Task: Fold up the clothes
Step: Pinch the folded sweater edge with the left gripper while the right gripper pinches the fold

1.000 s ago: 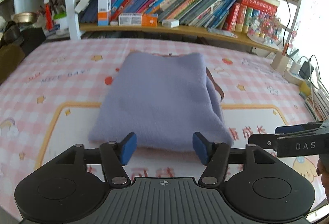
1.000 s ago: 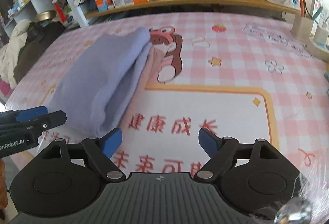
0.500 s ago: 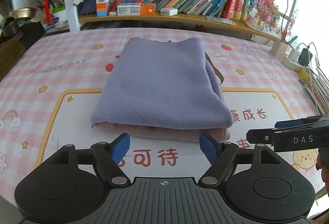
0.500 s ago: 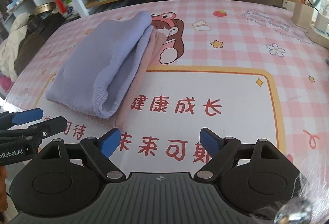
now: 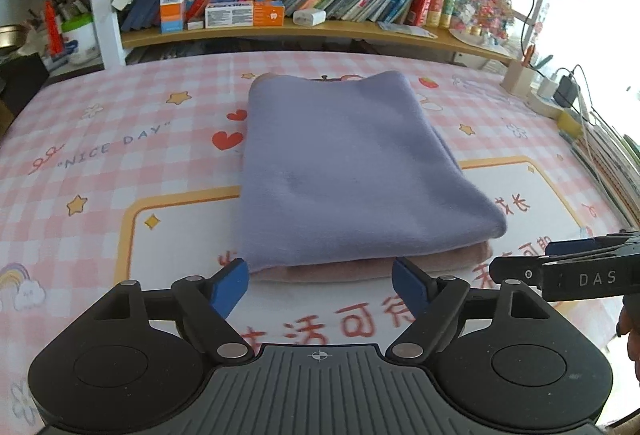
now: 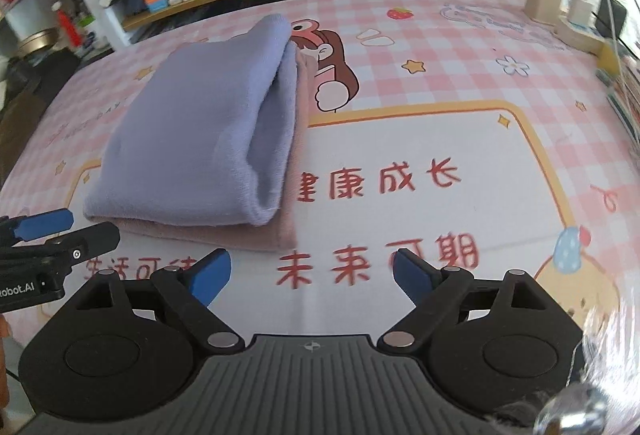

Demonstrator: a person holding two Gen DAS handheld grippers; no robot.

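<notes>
A folded lavender garment is lying on the bench, which is covered with a pink checked cloth printed with stars, hearts and red characters. A pink garment is sitting underneath it, showing along the near edge and at the right side. Behind the bench, a bookshelf is running across the room, crowded with leaning books and small boxes.

The left tool is hovering just in front of the pile's near edge, its blue pads spreading wider, with nothing between them and no contact with the fabric. The right tool is hanging over the printed cloth to the right of the pile, near its pink corner; its jaws are also opening wide and gripping nothing. Each tool is showing at the edge of the other's view.
</notes>
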